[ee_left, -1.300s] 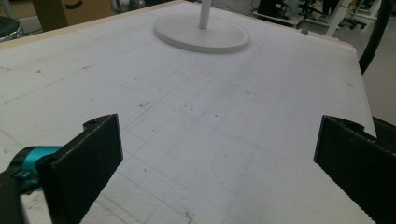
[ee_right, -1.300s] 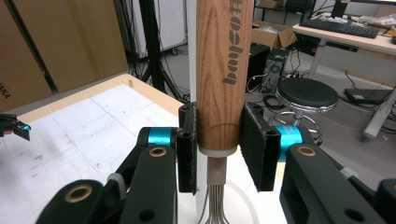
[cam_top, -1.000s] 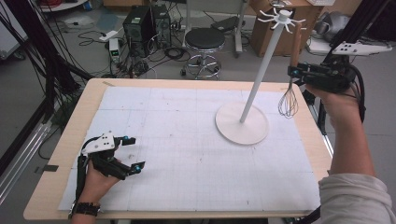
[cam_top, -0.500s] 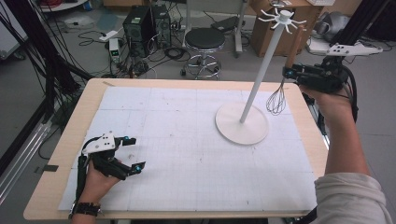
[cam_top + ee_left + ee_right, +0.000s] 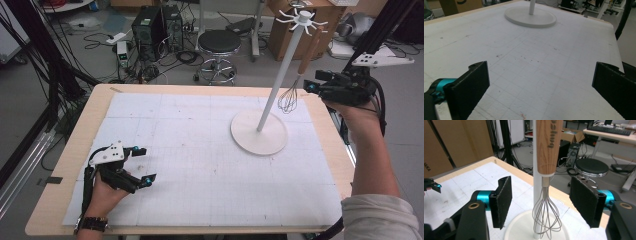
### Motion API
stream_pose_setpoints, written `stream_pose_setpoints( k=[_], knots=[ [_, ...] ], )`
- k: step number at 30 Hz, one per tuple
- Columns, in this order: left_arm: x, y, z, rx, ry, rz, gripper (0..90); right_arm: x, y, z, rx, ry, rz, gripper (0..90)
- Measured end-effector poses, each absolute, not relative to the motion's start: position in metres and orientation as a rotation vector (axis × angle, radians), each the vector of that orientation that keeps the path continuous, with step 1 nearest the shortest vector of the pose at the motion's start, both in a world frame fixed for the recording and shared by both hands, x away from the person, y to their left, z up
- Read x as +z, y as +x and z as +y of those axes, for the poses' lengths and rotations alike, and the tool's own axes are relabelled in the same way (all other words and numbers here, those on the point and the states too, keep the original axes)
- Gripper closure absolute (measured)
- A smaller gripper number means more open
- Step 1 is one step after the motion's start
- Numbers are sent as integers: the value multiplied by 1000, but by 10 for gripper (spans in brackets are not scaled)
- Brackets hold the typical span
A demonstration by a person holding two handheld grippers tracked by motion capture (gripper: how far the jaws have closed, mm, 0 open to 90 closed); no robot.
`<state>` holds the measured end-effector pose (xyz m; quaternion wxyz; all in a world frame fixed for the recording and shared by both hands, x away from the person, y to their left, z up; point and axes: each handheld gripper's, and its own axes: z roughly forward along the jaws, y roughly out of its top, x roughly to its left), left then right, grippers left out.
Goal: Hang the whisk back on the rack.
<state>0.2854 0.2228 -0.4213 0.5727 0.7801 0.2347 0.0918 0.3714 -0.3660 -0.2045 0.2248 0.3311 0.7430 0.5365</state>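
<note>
Whisk (image 5: 289, 98) hangs on stand (image 5: 259, 134) | right tool (image 5: 541, 202) open (pads clear)

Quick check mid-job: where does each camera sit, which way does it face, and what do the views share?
High view: above the near table edge, facing forward and down; both forearms, left gripper, right gripper.
Left gripper view: rides the left gripper, low over the table; wide-apart jaws.
Right gripper view: faces the hanging whisk, between its jaws, untouched.
Shared: white stand.

Whisk (image 5: 548, 185) handle top and stand (image 5: 536, 177) post cut off above
</note>
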Motion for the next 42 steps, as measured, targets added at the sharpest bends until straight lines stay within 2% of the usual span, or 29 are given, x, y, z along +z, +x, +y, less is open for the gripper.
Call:
stream_pose_setpoints(
  k=[12,29,35,42],
  knots=[
    [-422,285,221,211,1832,548,17,-209,351,-352,1537,796,2075,258],
    [-422,284,219,210,1839,543,17,-258,332,-334,1639,731,2142,213],
    [-422,283,217,207,1842,542,18,-284,322,-326,1563,716,2196,192],
    [-421,283,219,211,1841,538,18,-316,320,-327,1629,759,2210,150]
  ],
)
